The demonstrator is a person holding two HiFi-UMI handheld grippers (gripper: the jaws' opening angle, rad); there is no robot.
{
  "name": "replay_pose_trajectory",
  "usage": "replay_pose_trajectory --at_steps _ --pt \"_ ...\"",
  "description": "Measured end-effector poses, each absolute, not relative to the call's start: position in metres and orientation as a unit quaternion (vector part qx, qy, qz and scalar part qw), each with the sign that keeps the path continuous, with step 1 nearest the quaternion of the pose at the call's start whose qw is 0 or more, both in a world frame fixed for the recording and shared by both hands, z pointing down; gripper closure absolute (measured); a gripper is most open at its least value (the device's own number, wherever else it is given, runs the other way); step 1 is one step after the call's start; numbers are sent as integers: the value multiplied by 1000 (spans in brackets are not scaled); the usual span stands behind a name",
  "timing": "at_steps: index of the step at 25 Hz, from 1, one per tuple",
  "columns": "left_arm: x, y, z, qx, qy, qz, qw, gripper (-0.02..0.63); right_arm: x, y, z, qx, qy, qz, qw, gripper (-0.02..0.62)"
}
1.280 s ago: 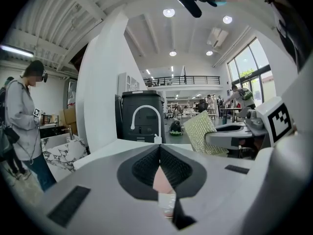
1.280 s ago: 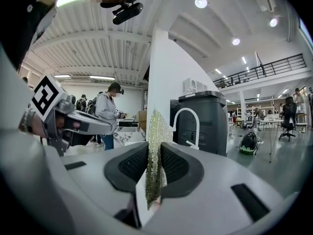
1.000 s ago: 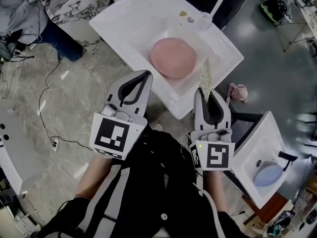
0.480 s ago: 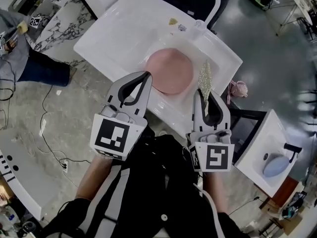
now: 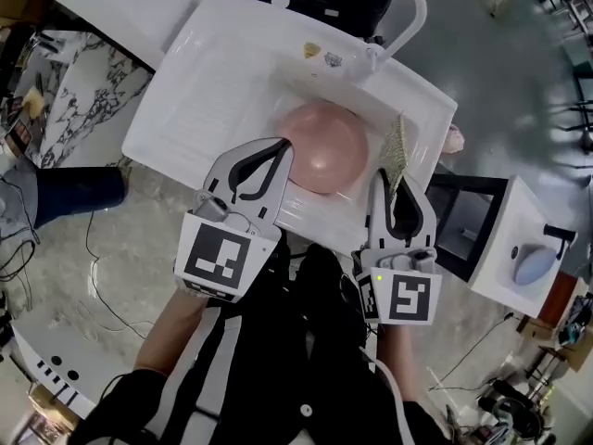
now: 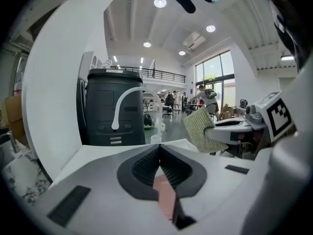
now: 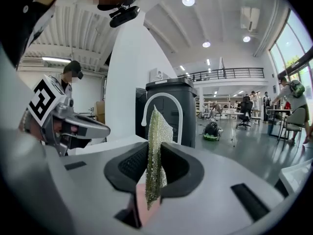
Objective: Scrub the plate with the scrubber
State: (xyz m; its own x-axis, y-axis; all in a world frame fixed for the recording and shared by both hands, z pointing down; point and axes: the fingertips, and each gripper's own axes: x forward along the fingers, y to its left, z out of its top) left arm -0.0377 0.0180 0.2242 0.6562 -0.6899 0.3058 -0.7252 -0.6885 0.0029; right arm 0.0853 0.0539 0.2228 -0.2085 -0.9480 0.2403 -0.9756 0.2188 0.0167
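A pink plate [image 5: 324, 160] lies upside down in the white sink [image 5: 213, 82]. My left gripper [image 5: 285, 145] is shut with nothing in it, its tips at the plate's near left rim. In the left gripper view the jaws [image 6: 159, 148] meet, and the plate [image 6: 165, 196] shows pink below them. My right gripper [image 5: 392, 180] is shut on a greenish mesh scrubber [image 5: 397, 146], which stands on edge just right of the plate. The right gripper view shows the scrubber [image 7: 157, 126] pinched upright between the pads of that gripper [image 7: 155, 153].
A white arched faucet [image 5: 412, 12] rises at the sink's far side, with a dark bin behind it. To the right stands a smaller sink [image 5: 505, 239] holding a blue thing [image 5: 534, 265]. A marble counter [image 5: 56, 91] and floor cables lie to the left.
The sink and plate have come closer in the head view. Both grippers now reach over the sink's near edge, beside the plate. Their jaws have stayed as they were.
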Motion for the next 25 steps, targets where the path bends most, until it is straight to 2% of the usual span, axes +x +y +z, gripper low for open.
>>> replay_pose_trajectory --at_steps 11,25 --pt "-43 -9 256 930 -314 156 109 606 75 56 243 684 -712 99 123 520" --pt "-47 -31 320 899 -334 213 185 605 83 35 297 661 -723 135 152 520"
